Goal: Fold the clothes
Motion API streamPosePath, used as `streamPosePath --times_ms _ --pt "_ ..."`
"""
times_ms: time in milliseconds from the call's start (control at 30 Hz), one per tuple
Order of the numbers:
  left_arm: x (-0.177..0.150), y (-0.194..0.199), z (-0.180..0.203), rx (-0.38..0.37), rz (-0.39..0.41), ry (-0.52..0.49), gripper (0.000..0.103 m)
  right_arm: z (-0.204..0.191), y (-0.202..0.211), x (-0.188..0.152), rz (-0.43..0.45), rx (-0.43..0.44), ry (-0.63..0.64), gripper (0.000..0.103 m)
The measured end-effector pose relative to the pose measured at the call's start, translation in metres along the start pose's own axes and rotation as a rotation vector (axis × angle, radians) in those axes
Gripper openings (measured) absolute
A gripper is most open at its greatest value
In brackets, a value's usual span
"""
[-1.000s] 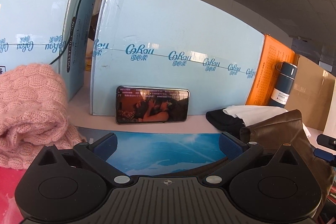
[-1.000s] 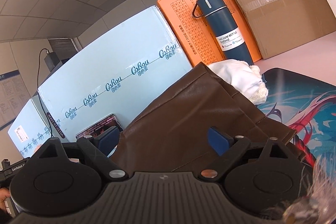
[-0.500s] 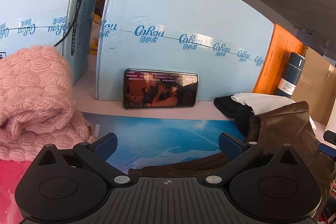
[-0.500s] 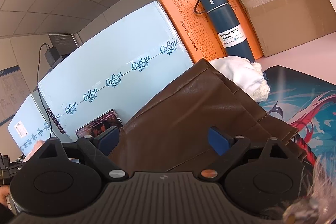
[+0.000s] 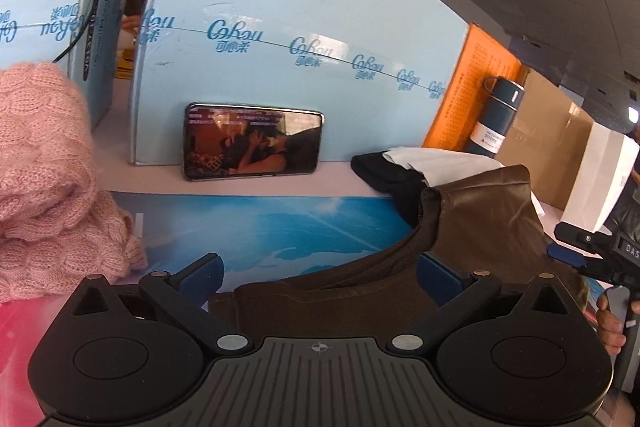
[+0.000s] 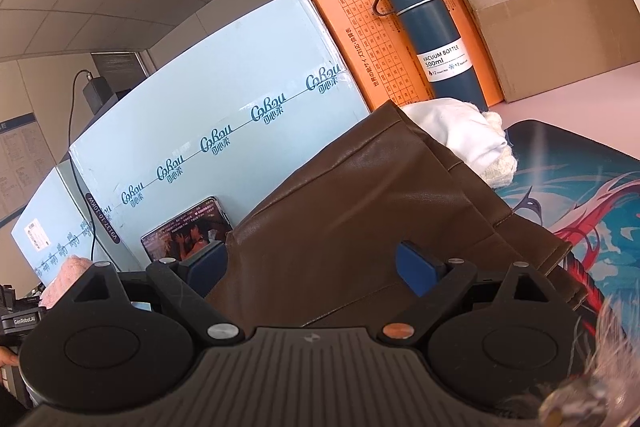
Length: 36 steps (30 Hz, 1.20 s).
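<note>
A brown leather-like garment (image 5: 480, 211) lies bunched on the blue printed mat (image 5: 280, 223), one end standing up in a peak. My left gripper (image 5: 318, 273) is open, and the garment's low edge lies between its blue fingers. In the right wrist view the same garment (image 6: 360, 211) fills the middle. My right gripper (image 6: 312, 263) is open too, its fingers spread to either side of the cloth. Whether any pad touches the cloth cannot be told. The right gripper's tip (image 5: 576, 251) shows at the right of the left wrist view, with a hand (image 5: 608, 323) below it.
A pink knit sweater (image 5: 44, 167) is heaped at the left. A phone (image 5: 252, 141) leans on light blue boxes (image 5: 300, 7) at the back. Black cloth (image 5: 380, 171) and white cloth (image 6: 456, 131) lie behind the garment. A blue vacuum bottle (image 6: 436, 39), an orange box (image 6: 360, 27) and a cardboard box (image 6: 540, 7) stand at the back right.
My left gripper has moved forward and right, so the brown garment now lies between its fingers. The right gripper has barely shifted. Both stay open.
</note>
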<state>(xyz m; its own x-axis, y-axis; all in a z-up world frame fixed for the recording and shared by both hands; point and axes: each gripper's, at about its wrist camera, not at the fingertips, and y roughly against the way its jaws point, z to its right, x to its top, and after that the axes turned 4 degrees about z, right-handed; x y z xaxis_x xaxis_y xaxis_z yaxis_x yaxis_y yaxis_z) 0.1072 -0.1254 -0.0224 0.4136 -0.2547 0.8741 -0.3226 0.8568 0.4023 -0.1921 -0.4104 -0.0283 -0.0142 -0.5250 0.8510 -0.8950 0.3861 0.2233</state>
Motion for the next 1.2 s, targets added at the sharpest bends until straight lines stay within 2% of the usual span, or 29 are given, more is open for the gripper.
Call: streamPosePath --times_ms 67,133,400,467,633,867,1200 --pt "-0.001 0.0 0.001 -0.02 -0.012 -0.008 0.103 -0.001 -0.002 0.0 -0.012 -0.008 0.011 0.091" --pt "-0.002 -0.003 0.006 -0.001 -0.023 -0.028 0.103 -0.004 -0.004 0.002 -0.025 -0.032 0.048 0.092" --pt "-0.002 -0.006 0.006 0.167 -0.022 -0.036 0.103 -0.011 -0.045 0.002 -0.12 -0.216 0.193 0.099" --pt "-0.001 -0.005 0.005 0.172 -0.02 -0.033 0.103 -0.012 -0.055 0.002 -0.145 -0.263 0.229 0.103" --pt "-0.002 -0.007 0.004 0.188 -0.029 -0.027 0.103 -0.016 -0.08 0.002 -0.2 -0.369 0.307 0.103" --pt "-0.003 -0.009 0.004 0.2 -0.04 -0.027 0.103 -0.008 -0.078 0.003 -0.2 -0.348 0.253 0.103" --pt "-0.004 -0.01 0.005 0.213 -0.047 -0.034 0.103 -0.01 -0.078 0.003 -0.199 -0.346 0.249 0.103"
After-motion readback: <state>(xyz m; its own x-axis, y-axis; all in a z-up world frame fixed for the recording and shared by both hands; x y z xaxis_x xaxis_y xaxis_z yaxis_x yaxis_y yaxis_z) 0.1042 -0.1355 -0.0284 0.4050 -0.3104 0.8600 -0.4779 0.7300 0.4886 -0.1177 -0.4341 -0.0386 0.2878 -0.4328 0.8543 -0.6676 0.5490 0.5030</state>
